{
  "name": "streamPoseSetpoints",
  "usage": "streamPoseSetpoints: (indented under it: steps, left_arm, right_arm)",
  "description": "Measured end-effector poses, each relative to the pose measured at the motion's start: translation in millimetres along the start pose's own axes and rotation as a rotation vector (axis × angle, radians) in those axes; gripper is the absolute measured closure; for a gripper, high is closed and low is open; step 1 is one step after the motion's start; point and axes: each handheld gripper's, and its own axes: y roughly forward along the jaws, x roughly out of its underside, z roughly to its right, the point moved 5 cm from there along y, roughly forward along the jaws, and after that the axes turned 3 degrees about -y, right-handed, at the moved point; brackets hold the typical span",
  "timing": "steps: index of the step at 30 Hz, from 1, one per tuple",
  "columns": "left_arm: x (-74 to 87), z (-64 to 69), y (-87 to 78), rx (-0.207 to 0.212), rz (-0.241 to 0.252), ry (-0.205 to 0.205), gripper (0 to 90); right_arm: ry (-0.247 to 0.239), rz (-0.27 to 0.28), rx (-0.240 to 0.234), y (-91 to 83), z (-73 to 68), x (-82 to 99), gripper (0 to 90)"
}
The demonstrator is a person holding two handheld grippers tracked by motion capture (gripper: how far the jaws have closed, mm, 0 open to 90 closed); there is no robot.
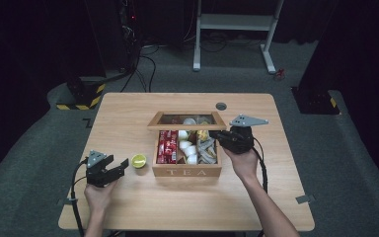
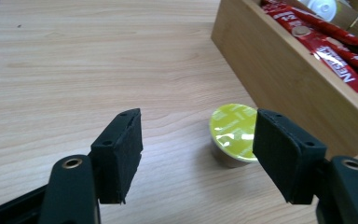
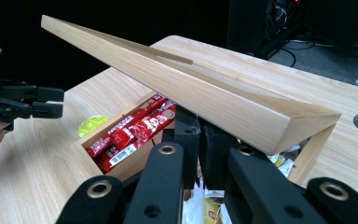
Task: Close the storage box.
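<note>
A: Looking down from the high view, the tea box (image 1: 186, 171) sits mid-table (image 1: 128, 207), long axis left-right, lid (image 1: 186, 120) raised on the far side. The right gripper (image 1: 216, 134) reaches leftward over its right compartment.

B: Left gripper view?

A: Left gripper (image 2: 198, 154) spread wide, yellow capsule (image 2: 233, 134) just ahead, upright.

B: Right gripper view?

A: Jaws together under the tilted lid (image 3: 205, 95); whether anything is pinched, I cannot tell.

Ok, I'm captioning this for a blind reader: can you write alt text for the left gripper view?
The left tool is open, its two black padded jaws framing a small capsule with a yellow-green foil lid that stands on a light wooden table. Just beyond the capsule is the side of a wooden box holding red sachets.
</note>
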Motion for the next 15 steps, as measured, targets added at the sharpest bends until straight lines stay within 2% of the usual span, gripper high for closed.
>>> streamPoseSetpoints:
  steps: [9,15]
  left_arm:
    - [16.4,-18.8,-0.5,-0.07,-0.035,-0.035,34.6]
    - [26.0,-25.7,3.7,-0.11,-0.073,-0.025,34.6]
  right_arm:
    - [-0.001,-0.005,0.0,-0.8,-2.0,5.3,86.6]
    - [0.001,-0.004,-0.005,-1.2,-3.2,8.4,86.5]
